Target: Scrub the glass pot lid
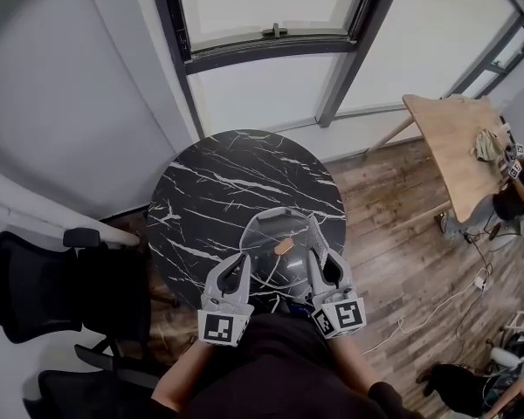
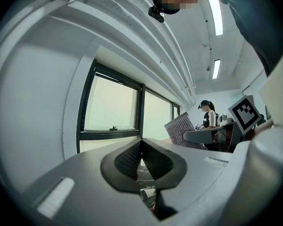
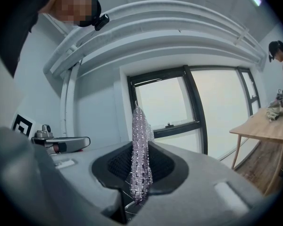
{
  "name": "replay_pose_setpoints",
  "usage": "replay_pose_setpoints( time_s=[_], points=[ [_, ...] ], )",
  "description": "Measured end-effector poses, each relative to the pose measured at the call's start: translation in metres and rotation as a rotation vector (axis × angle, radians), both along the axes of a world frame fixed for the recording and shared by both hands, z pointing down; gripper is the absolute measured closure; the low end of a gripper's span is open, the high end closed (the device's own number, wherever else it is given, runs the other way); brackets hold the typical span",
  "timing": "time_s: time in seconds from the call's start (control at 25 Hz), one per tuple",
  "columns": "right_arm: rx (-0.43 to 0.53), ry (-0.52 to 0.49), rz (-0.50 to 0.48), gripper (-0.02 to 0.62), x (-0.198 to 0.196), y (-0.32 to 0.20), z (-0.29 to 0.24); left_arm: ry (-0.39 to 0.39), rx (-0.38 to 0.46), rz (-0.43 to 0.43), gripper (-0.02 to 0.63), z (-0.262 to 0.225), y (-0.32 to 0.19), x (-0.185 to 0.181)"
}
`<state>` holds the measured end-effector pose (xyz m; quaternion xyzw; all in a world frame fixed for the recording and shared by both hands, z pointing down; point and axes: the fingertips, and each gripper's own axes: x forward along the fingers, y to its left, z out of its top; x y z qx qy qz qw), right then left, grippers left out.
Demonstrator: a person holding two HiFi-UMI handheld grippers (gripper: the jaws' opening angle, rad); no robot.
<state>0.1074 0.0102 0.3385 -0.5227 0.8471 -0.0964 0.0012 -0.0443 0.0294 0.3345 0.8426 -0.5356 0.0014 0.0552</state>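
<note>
Left tool (image 1: pixel 243 262) and right tool (image 1: pixel 315 258), both shut

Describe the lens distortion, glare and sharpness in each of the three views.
Head view: fisheye bends the window frames; the glass pot lid looks faint against the dark table. Left gripper view: ceiling lights flare white; the left gripper looks soft up close. Right gripper view: window washed out; the scrubber in the right gripper is sharp.
</note>
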Motion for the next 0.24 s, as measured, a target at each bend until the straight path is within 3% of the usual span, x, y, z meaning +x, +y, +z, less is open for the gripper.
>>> replay_pose_setpoints(
  time_s=[0.24],
  points=[
    [0.008,0.002,-0.002,0.520,0.0016,-0.0005,-0.0014,-0.011,-0.003,0.010,0.603,0.0017,0.0014,0.0025]
  ],
)
